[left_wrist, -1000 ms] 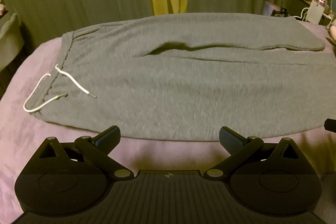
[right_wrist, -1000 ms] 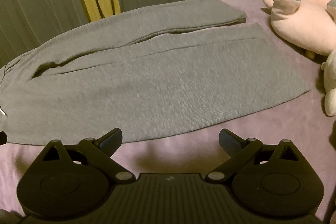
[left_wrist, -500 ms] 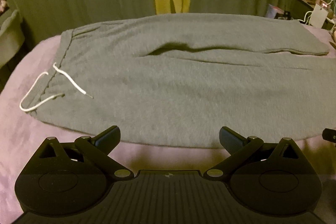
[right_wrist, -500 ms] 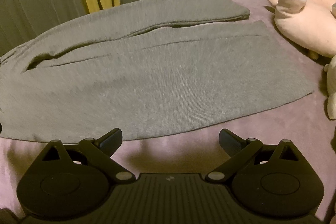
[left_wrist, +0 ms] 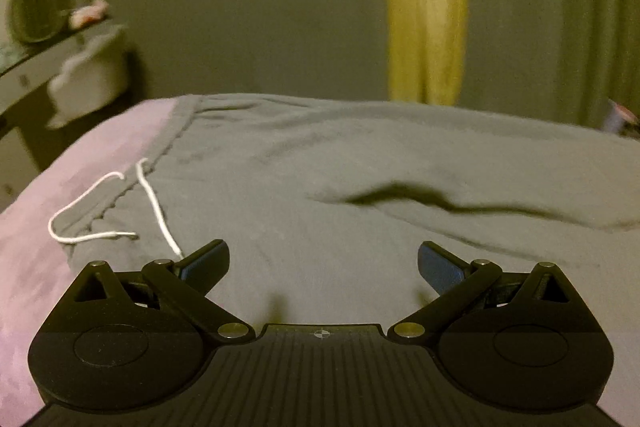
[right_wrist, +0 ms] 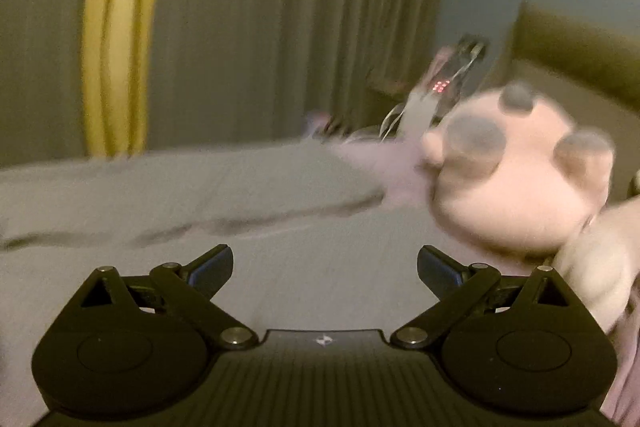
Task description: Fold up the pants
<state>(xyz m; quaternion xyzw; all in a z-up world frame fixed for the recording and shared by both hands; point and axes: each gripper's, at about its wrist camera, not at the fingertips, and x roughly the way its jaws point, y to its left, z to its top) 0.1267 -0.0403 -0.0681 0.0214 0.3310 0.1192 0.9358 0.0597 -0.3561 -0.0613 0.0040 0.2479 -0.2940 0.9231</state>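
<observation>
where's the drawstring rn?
Left wrist view, lower left: the white drawstring trails from the waistband of the grey pants, one loop on the purple bedspread, one end by the open left gripper's left finger.

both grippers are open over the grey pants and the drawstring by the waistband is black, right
Not quite: the drawstring is white, as the left wrist view shows. The rest holds: the left gripper and right gripper are both open over the grey pants.
</observation>
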